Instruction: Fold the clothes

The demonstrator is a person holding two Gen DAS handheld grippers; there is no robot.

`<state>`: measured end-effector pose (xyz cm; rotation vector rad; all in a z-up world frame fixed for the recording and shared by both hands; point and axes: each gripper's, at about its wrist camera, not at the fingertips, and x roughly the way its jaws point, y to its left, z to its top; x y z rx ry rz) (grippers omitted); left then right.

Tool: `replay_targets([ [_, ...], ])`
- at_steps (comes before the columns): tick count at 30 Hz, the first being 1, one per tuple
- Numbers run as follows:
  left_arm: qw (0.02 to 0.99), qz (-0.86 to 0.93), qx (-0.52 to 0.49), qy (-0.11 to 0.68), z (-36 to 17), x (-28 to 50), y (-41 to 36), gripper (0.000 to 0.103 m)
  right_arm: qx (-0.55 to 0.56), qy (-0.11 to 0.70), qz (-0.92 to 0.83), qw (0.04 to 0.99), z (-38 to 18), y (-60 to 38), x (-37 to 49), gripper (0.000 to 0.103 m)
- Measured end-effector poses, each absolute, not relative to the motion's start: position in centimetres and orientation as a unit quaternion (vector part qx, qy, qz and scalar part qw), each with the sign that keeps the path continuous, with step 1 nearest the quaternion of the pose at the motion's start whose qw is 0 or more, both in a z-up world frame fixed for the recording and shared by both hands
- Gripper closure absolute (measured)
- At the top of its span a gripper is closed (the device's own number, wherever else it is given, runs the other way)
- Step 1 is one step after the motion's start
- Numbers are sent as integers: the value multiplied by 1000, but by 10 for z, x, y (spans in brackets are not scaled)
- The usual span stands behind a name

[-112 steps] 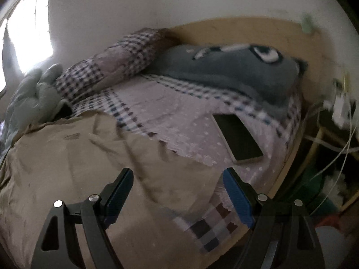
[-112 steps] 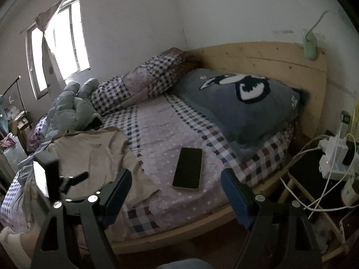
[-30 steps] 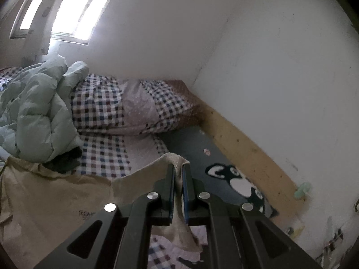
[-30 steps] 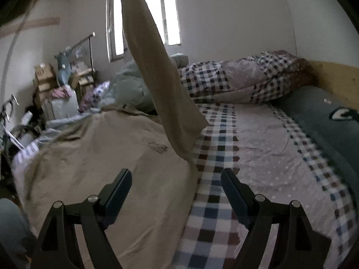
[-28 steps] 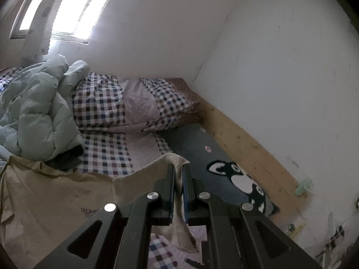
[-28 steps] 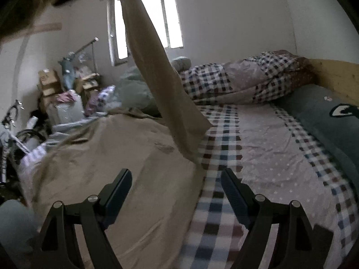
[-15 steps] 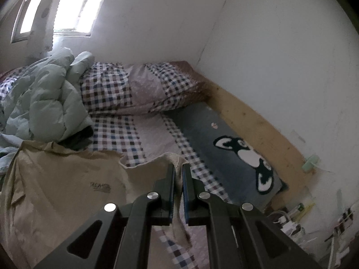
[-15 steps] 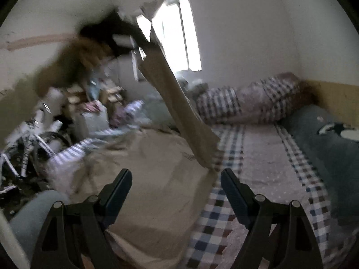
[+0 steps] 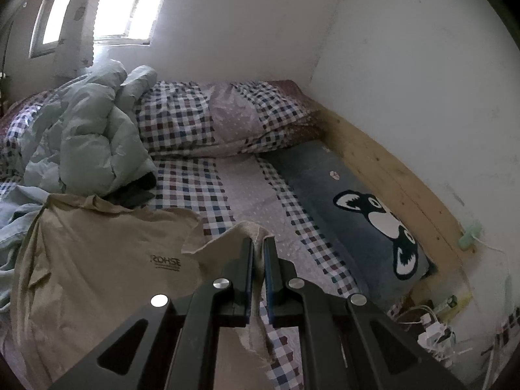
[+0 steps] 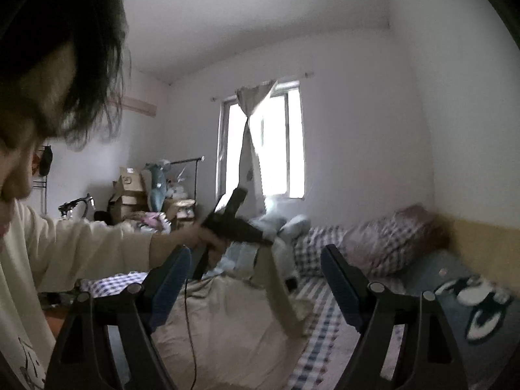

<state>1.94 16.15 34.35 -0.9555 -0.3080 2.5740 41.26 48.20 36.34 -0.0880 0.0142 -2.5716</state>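
Note:
A beige shirt [image 9: 97, 260] with a small dark logo lies spread on the bed. My left gripper [image 9: 257, 243] is shut on one sleeve of the beige shirt and holds it up above the mattress. In the right wrist view that same left gripper [image 10: 260, 243] shows as a dark tool in a person's hand, with the sleeve [image 10: 279, 289] hanging down from it to the shirt [image 10: 227, 318]. My right gripper [image 10: 256, 273] stands open, raised and tilted up, with nothing between its blue pads.
A pale green puffy jacket [image 9: 87, 136] is heaped at the left of the bed. Checked pillows [image 9: 221, 117] and a grey cushion with an animal face [image 9: 367, 221] line the wooden headboard [image 9: 406, 185]. Cables and a power strip [image 9: 432, 328] sit at the right. A person's head and sleeve [image 10: 65, 243] fill the left.
The left gripper has come lower and tilted down with the sleeve still pinched. The right gripper has swung upward and back, so the person and window now fill its view.

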Motion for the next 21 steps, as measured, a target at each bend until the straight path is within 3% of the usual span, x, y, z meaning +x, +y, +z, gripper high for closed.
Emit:
replay_targets([
  [6,192,914,-335,-121,346,17,150,98,-79,0,-968,239,397,492,426,14],
  [11,197,911,-336,-134,344,13,139,98,-49,27,-977,205,373,476,367,14],
  [16,214,906,-335,-143,344,10,135,98,5,23,-980,196,310,448,277,14],
  [21,242,901,-328,-147,356,4,140,98,89,37,-977,192,213,411,177,14],
])
